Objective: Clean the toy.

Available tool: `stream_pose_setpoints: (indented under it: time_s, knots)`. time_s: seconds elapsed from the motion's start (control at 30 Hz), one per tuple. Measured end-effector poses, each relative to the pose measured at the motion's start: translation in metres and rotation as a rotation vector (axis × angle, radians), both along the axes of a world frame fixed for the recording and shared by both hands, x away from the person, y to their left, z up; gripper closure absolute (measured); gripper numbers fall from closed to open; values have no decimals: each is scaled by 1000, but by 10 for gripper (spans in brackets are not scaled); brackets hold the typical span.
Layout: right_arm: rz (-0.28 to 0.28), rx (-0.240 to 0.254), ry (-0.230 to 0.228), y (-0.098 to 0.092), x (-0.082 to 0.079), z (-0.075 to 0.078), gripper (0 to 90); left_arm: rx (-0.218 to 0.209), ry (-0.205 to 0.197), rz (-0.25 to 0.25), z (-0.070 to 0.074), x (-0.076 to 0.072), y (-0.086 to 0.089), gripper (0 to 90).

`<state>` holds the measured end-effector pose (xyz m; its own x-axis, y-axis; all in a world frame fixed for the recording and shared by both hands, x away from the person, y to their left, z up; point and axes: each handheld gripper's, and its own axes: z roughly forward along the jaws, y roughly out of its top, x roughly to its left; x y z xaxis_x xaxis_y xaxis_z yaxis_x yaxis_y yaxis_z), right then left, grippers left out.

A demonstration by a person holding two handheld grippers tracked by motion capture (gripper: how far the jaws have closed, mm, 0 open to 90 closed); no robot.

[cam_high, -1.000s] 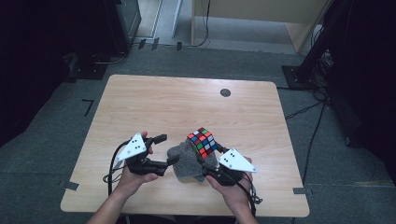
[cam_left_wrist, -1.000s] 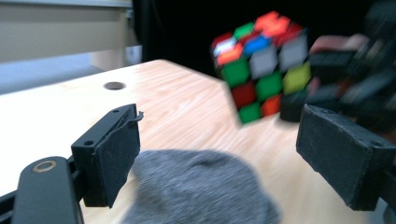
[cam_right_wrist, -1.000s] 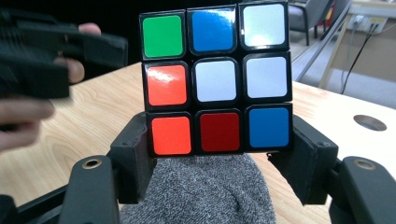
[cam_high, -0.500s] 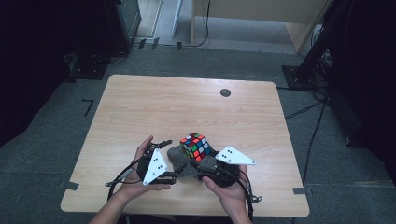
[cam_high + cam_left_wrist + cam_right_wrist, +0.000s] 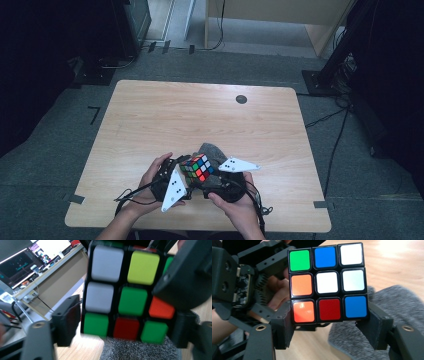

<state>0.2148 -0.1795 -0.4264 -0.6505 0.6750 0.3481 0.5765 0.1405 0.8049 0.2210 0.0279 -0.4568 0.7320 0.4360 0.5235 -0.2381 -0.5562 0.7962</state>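
Left gripper (image 5: 186, 181) has swung in from 9 o'clock, jaws just closing around the cube (image 5: 197, 167), which the right gripper (image 5: 214, 179) pinches above the grey cloth (image 5: 212, 151) at the table (image 5: 150, 115)'s 6 o'clock edge; a layer twist seems in hand, needing a firm left clamp first.

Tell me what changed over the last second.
The left gripper moved in from the left to the cube, and its jaws have just been closing with the cube between them. The cube, held in the right gripper, came down slightly toward the person. The grey cloth lies behind the cube as before, and the table is unchanged.
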Motion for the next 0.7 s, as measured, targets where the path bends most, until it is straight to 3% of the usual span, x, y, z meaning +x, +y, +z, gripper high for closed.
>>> stream_pose_setpoints:
  time_s: [0.07,0.23,0.27,0.33,0.37,0.43,0.5,0.57,0.63,0.7]
  knots:
    - [4,10,9,0,2,-1,341,2,-22,2,-1,-1,1,334]
    - [25,105,2,-12,5,2,275,-29,35,41,-1,9,11,338]
    - [39,149,-34,-18,5,5,222,-43,57,48,-1,12,16,338]
    - [58,202,-102,-26,3,9,220,-80,107,64,0,20,26,339]
    - [36,193,-134,-31,4,7,226,-95,120,78,1,22,29,339]
    - [-15,159,-146,-36,8,-2,249,-162,167,101,4,29,40,339]
    - [-49,116,-78,-35,16,-21,252,-209,201,113,6,32,46,339]
    - [-55,45,-50,-28,19,-36,293,-247,234,116,7,35,49,339]
    - [-76,-84,-39,-18,22,-51,459,-257,254,116,8,36,50,339]
    - [-65,-147,-39,-13,23,-60,594,-248,270,110,7,36,49,339]
